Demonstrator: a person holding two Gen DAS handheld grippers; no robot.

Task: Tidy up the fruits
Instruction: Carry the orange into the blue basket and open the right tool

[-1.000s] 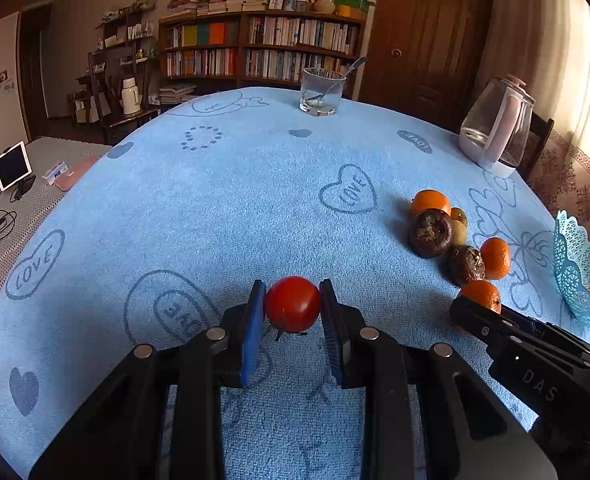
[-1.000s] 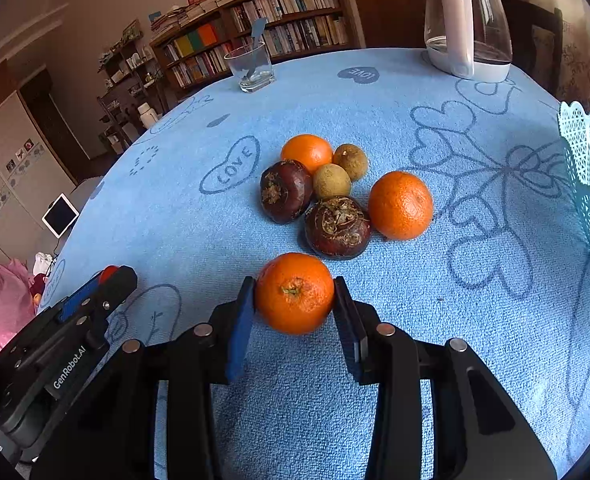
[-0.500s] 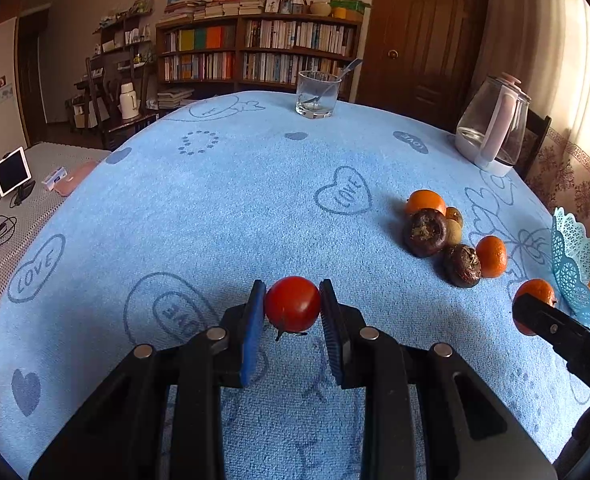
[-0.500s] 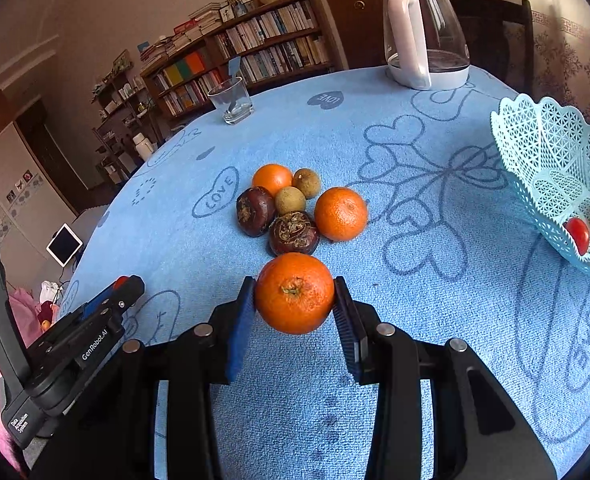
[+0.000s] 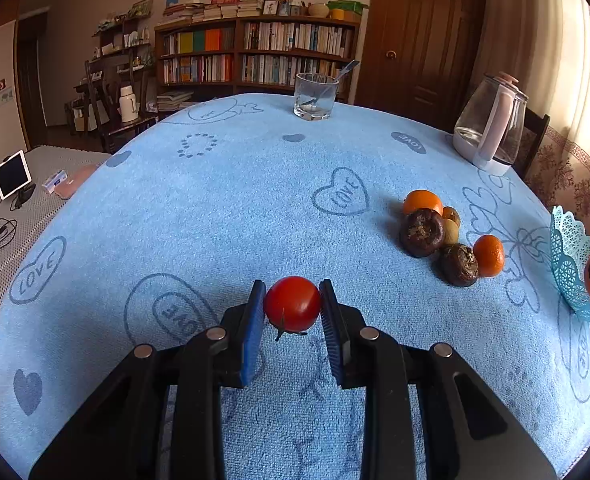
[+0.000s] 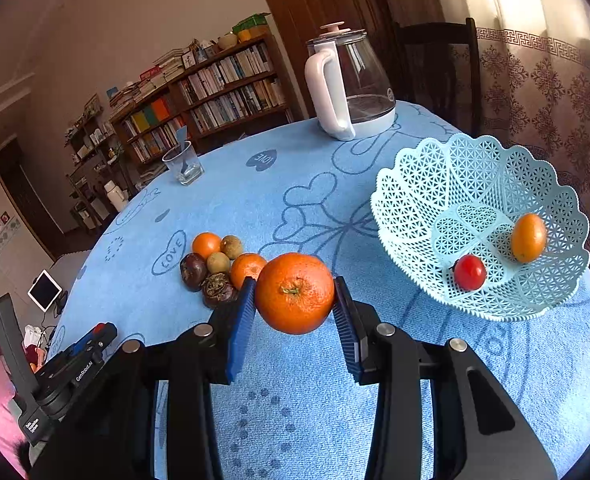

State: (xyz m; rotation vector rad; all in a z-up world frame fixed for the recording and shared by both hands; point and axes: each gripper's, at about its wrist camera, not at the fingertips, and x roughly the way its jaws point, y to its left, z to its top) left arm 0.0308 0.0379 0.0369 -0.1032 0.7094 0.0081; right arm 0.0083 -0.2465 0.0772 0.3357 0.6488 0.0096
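My left gripper (image 5: pixel 293 312) is shut on a red tomato (image 5: pixel 293 304) and holds it just above the blue cloth. My right gripper (image 6: pixel 294 300) is shut on an orange (image 6: pixel 295 293), raised above the table left of the pale blue lattice basket (image 6: pixel 411 216). The basket holds a small tomato (image 6: pixel 470 272) and an oval orange fruit (image 6: pixel 528 237). A pile of fruit (image 6: pixel 219 266) lies on the cloth: oranges, dark brown fruits and small tan ones. The pile shows in the left wrist view (image 5: pixel 443 236) too.
A glass kettle (image 6: pixel 347 88) with a white handle stands at the far edge, with a chair behind it. A drinking glass (image 6: pixel 183 162) with a spoon stands farther left. The table's round edge drops off on all sides.
My right gripper has lifted the orange off the cloth and carried it right, toward the basket, which has come fully into view. My left gripper has held still with the tomato.
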